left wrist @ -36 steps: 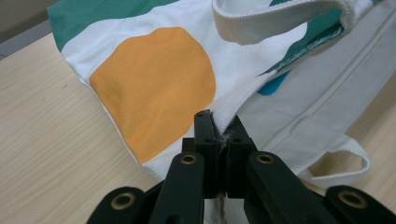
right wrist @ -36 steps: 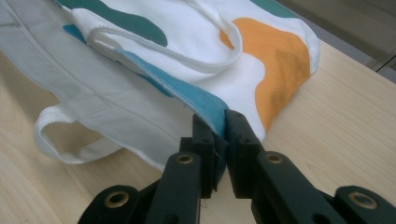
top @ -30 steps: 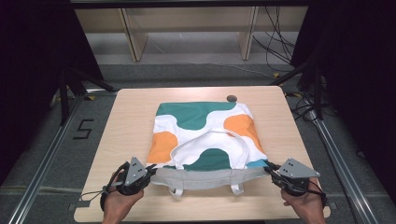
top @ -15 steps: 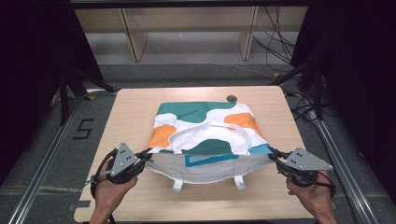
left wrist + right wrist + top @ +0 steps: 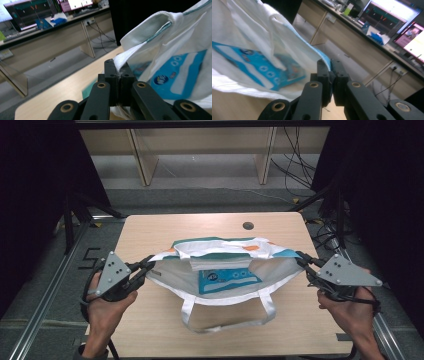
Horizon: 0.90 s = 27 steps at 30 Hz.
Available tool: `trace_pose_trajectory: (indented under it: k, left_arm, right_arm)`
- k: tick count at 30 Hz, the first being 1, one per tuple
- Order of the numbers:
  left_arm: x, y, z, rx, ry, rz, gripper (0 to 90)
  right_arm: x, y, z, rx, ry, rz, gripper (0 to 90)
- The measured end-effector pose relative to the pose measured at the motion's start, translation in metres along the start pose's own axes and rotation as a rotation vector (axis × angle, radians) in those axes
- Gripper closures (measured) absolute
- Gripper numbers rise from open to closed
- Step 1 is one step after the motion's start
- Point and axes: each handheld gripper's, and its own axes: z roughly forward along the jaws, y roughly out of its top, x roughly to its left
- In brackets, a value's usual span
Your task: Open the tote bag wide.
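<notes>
Around the work: a pale wooden table [image 5: 150, 235] with a small dark round grommet [image 5: 248, 225] near its far edge, well apart from everything else. Beyond the table, light wooden shelf legs [image 5: 141, 160] on a grey floor and loose black cables [image 5: 295, 167] at the right. In the left gripper view, a long desk [image 5: 50, 35] with monitors [image 5: 30, 11]; in the right gripper view, more lit screens [image 5: 392, 15]. Nothing between the cameras and the work.

Above the middle of the table: a cloth tote bag [image 5: 225, 270], stretched wide and held up by its two side edges. White lining inside, teal and orange patches along the far panel, teal piping on the rim. Mouth open toward the person. One white strap looping down from the near rim to the tabletop. Inside, against the far panel, a flat blue-and-white packet [image 5: 227, 279], seen also through the fabric in both gripper views.

Left gripper [image 5: 148, 265]: jaws pinched tight on the bag's left edge, white webbing squeezed between them. Right gripper [image 5: 302, 258]: jaws likewise clamped on the right edge, blue-trimmed cloth between them. Both at about the same height, well apart, bag taut between.
</notes>
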Motion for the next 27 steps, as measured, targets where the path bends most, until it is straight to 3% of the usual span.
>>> trace_pose_trajectory:
  k: [4, 8, 10, 15, 17, 18, 21, 22, 27]
  left_arm:
    - [-0.002, 0.018, -0.008, -0.070, 0.001, -0.001, 87.5]
    - [-0.002, 0.031, -0.014, -0.102, 0.018, 0.002, 87.6]
    - [0.000, 0.036, -0.016, -0.122, 0.011, -0.018, 87.6]
    - [0.003, 0.048, -0.016, -0.141, 0.003, -0.017, 87.6]
    - [0.006, 0.047, -0.012, -0.128, 0.003, -0.016, 87.4]
    - [0.008, 0.044, -0.008, -0.125, 0.008, -0.030, 87.3]
    - [0.015, 0.032, 0.002, -0.100, -0.021, -0.077, 87.1]
    - [0.017, 0.028, 0.005, -0.092, -0.027, -0.090, 86.8]
    - [0.019, 0.008, 0.015, -0.037, -0.039, -0.105, 86.1]
  right_arm:
    - [-0.013, 0.021, -0.011, -0.031, -0.012, -0.010, 87.3]
    - [-0.021, 0.037, -0.022, -0.059, -0.036, -0.034, 87.4]
    - [-0.023, 0.044, -0.027, -0.075, -0.050, -0.063, 87.5]
    - [-0.029, 0.056, -0.031, -0.080, -0.061, -0.082, 87.6]
    - [-0.032, 0.058, -0.025, -0.074, -0.063, -0.082, 87.6]
    - [-0.034, 0.058, -0.022, -0.071, -0.066, -0.086, 87.6]
    - [-0.035, 0.052, -0.008, -0.057, -0.038, -0.036, 87.6]
    - [-0.037, 0.050, -0.003, -0.055, -0.044, -0.057, 87.6]
    - [-0.035, 0.034, 0.019, -0.006, -0.023, -0.027, 87.5]
